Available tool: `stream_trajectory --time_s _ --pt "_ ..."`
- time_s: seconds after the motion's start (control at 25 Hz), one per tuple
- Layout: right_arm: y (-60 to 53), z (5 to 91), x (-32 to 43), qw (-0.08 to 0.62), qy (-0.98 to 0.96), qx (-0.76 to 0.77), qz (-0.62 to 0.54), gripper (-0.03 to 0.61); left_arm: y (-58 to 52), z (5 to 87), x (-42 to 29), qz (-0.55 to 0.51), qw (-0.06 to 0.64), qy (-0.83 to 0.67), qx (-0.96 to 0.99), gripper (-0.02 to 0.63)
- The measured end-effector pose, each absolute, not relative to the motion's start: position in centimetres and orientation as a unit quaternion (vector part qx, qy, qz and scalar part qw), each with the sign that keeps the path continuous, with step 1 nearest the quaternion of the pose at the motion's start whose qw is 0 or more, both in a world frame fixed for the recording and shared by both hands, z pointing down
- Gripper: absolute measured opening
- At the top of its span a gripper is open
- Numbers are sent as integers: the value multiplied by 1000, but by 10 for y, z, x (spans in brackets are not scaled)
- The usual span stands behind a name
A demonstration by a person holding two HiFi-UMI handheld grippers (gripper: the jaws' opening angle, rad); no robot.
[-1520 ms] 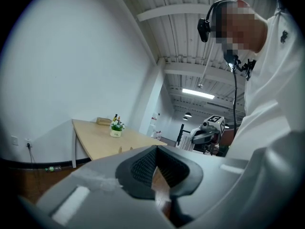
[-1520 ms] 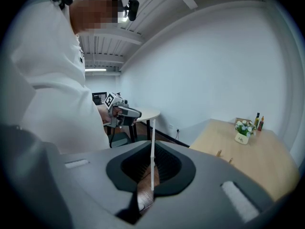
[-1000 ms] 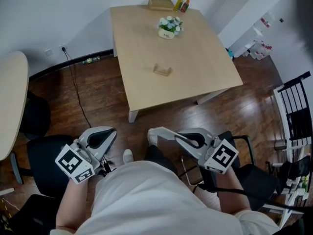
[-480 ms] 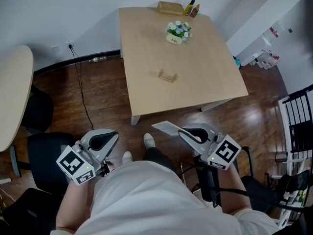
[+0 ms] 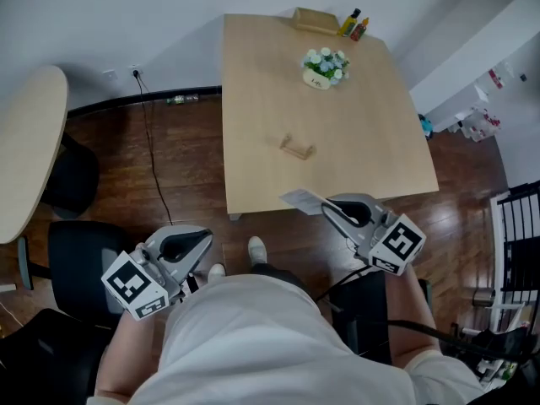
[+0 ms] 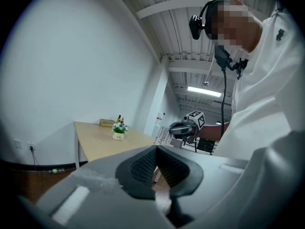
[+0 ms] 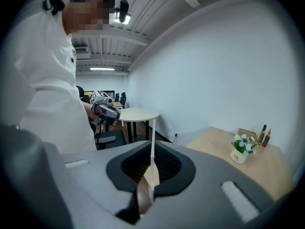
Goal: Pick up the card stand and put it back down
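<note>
The card stand (image 5: 296, 148), a small wooden holder, sits near the middle of the light wooden table (image 5: 253, 74). It stands apart from both grippers. My right gripper (image 5: 327, 207) is shut on a thin white card (image 5: 301, 199), which reaches over the table's near edge. In the right gripper view the card (image 7: 152, 142) shows edge-on between the black pads. My left gripper (image 5: 196, 245) hangs lower left over the floor, away from the table; its pads (image 6: 143, 163) meet with nothing between them. The stand is hidden in both gripper views.
On the table's far side stand a flower pot (image 5: 324, 66), two small bottles (image 5: 354, 24) and a wooden box (image 5: 314, 19). A round table (image 5: 25, 159) and a black chair (image 5: 72, 260) are at the left. A cable (image 5: 152, 150) runs across the floor. Another black chair (image 5: 371, 310) is under my right arm.
The table has come closer in the head view. My right gripper has moved forward with the card to the table's near edge. The left gripper has moved forward a little.
</note>
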State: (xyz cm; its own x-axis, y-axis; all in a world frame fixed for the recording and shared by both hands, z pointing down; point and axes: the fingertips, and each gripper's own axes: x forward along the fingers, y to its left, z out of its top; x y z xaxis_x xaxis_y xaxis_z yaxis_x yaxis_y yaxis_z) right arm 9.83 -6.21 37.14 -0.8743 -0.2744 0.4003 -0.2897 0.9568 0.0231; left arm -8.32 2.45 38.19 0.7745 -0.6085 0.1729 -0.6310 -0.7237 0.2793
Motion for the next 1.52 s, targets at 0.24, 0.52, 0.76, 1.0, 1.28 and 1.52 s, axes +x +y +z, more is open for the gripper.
stream_trajectory --time_s 0.24,0.52,0.76,1.0,1.28,1.52 --pt "-112 382 111 210 -968 135 17 20 4 382 -68 31 163 -347 923 2" --pt "-182 404 120 218 -967 132 28 20 -22 380 -54 32 176 -359 916 2" --pt "-232 428 123 226 -966 124 32 20 -42 380 -48 33 181 -378 907 2" --pt "-272 455 119 237 -964 110 39 20 -60 379 -46 35 186 -395 899 2" --pt "-303 486 116 250 -961 106 52 20 -76 382 -42 38 196 -408 891 2" --pt "-310 505 112 260 -959 96 56 20 -84 386 -39 38 202 -411 888 2"
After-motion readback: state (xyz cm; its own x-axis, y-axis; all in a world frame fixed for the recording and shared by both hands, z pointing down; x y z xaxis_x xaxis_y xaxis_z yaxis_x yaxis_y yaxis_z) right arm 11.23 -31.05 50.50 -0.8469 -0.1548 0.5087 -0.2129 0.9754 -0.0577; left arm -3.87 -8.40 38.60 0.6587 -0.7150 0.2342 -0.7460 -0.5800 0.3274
